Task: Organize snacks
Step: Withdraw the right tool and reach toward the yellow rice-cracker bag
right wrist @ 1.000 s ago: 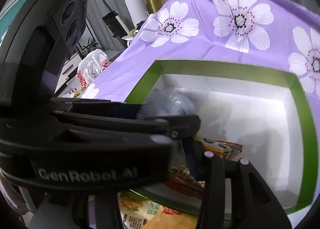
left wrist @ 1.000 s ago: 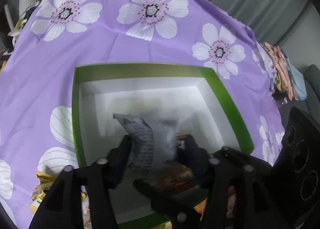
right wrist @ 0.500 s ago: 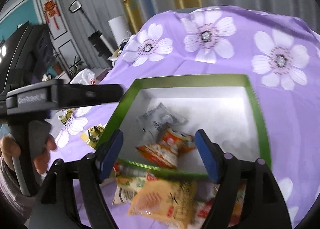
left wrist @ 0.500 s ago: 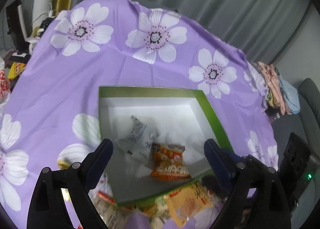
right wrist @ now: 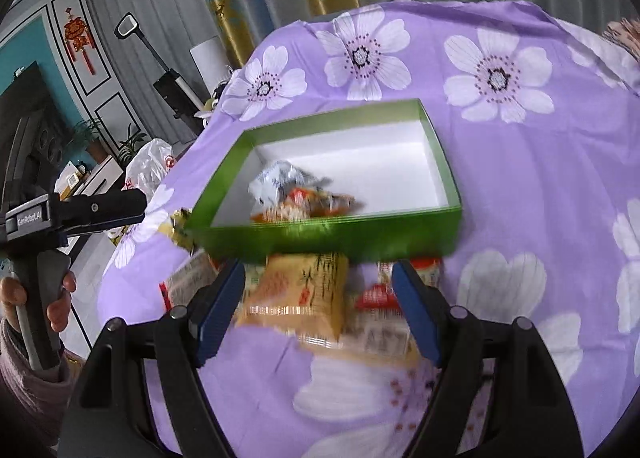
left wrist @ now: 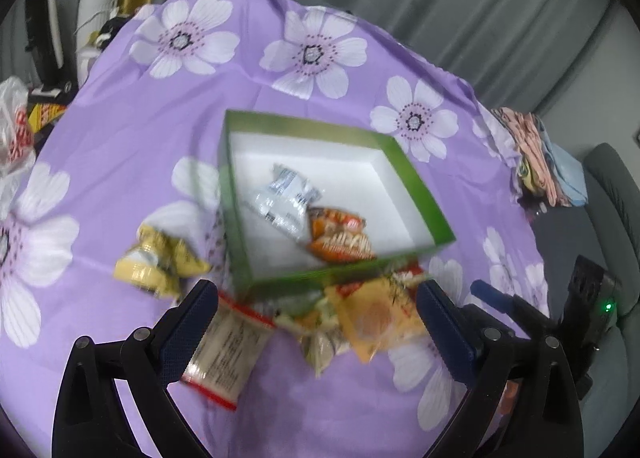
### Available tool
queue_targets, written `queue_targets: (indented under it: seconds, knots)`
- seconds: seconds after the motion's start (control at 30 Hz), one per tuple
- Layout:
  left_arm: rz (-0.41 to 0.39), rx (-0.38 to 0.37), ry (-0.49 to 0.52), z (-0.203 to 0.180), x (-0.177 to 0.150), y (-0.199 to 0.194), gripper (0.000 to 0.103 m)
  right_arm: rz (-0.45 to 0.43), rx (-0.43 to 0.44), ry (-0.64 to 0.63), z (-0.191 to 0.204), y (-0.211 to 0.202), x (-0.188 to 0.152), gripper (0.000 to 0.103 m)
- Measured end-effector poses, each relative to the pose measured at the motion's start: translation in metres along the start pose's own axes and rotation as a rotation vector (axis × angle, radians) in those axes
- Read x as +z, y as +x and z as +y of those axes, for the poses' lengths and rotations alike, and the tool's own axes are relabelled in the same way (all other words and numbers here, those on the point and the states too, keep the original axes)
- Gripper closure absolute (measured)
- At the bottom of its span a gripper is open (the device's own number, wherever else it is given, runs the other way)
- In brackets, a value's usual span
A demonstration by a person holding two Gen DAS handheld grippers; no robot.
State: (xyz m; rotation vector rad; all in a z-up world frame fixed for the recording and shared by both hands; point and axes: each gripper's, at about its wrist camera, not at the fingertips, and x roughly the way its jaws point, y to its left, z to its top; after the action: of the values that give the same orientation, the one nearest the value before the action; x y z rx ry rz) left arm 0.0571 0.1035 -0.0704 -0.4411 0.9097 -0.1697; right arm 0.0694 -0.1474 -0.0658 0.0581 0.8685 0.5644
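A green box (left wrist: 420,193) with a white inside sits on the purple flowered cloth; a silver packet (left wrist: 286,197) and an orange packet (left wrist: 340,238) lie in it. My left gripper (left wrist: 316,294) hangs above loose snacks before the box, jaws opening, nothing between them. Below it lie a red-edged packet (left wrist: 224,350) and an orange-yellow packet (left wrist: 376,322); a yellow packet (left wrist: 156,262) lies left of the box. My right gripper (right wrist: 318,272) is open and empty above the orange-yellow packet (right wrist: 300,290), just short of the green box (right wrist: 320,234).
The flowered tablecloth (left wrist: 120,129) drops off at a rounded edge all around. A white plastic bag (left wrist: 12,129) sits off the left side, folded clothes (left wrist: 536,153) and a grey chair (left wrist: 612,185) at the right. A hand (right wrist: 56,298) holds the left gripper's handle.
Both grippers have pulled back and up out of the box and opened. The silver packet and the orange packet were let go and now lie in the box.
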Motion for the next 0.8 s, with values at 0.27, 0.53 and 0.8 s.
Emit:
queue_targets:
  seconds: [0.27, 0.53, 0.8]
  knots:
    - [-0.021, 0.003, -0.142, 0.052, -0.02, -0.026, 0.004, 0.036, 0.022, 0.017, 0.004, -0.002, -0.029, 0.027]
    - [0.018, 0.002, -0.142, 0.049, -0.038, -0.024, 0.004, 0.039, 0.055, 0.014, 0.018, -0.004, -0.039, 0.027]
    - [0.083, -0.092, -0.049, 0.001, -0.049, -0.003, 0.004, 0.042, 0.039, 0.005, 0.017, -0.006, -0.047, 0.027]
